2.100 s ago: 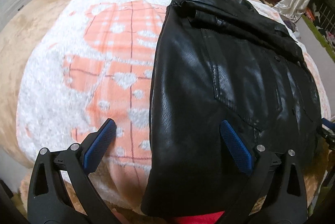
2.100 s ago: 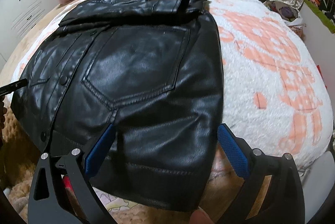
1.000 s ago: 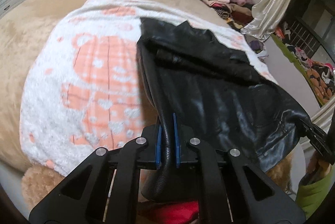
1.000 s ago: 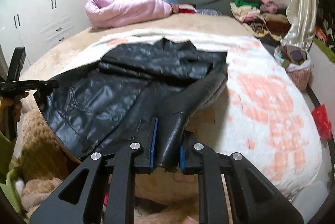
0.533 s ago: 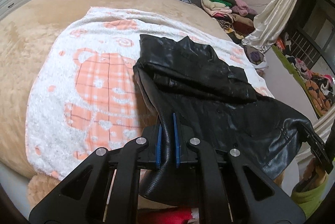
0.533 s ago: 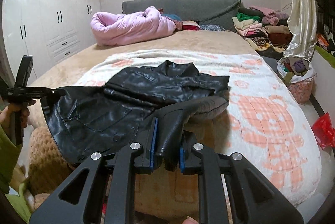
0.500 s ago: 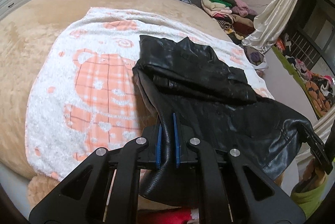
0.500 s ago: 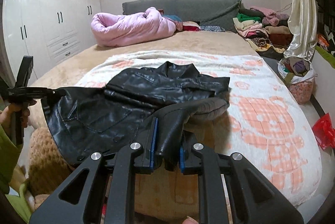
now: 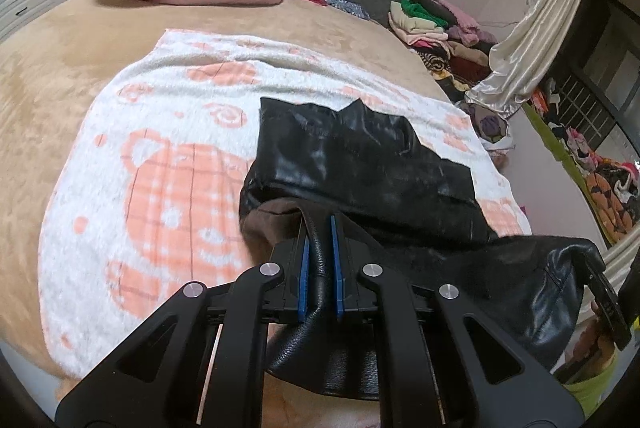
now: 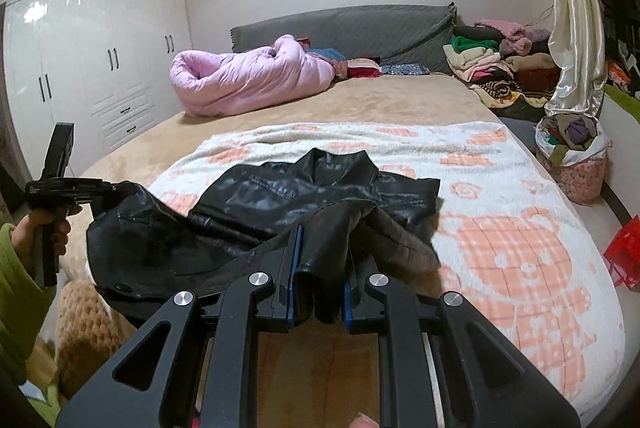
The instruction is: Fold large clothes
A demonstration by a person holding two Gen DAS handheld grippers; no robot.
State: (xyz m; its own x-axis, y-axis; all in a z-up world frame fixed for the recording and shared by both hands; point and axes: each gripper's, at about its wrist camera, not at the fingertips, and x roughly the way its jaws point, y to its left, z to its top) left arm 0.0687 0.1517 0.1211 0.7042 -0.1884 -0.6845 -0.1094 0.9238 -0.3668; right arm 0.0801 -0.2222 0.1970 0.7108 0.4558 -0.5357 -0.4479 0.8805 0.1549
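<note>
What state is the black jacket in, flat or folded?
Mid-fold: black jacket collar end lies on the blanket; left gripper and right gripper hold its hem raised.

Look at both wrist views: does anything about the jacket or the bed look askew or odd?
Nothing is damaged or spilled. The black jacket lies unevenly only because the left gripper and right gripper each pinch a near corner, with its collar end resting on the bear blanket.

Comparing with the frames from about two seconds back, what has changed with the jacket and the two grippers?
Both grippers, open over the flat black leather jacket then, have closed on its near hem: left gripper on one corner, right gripper on the other. They have lifted the hem and carried it toward the collar. The bear-print blanket and pink duvet stayed put.
</note>
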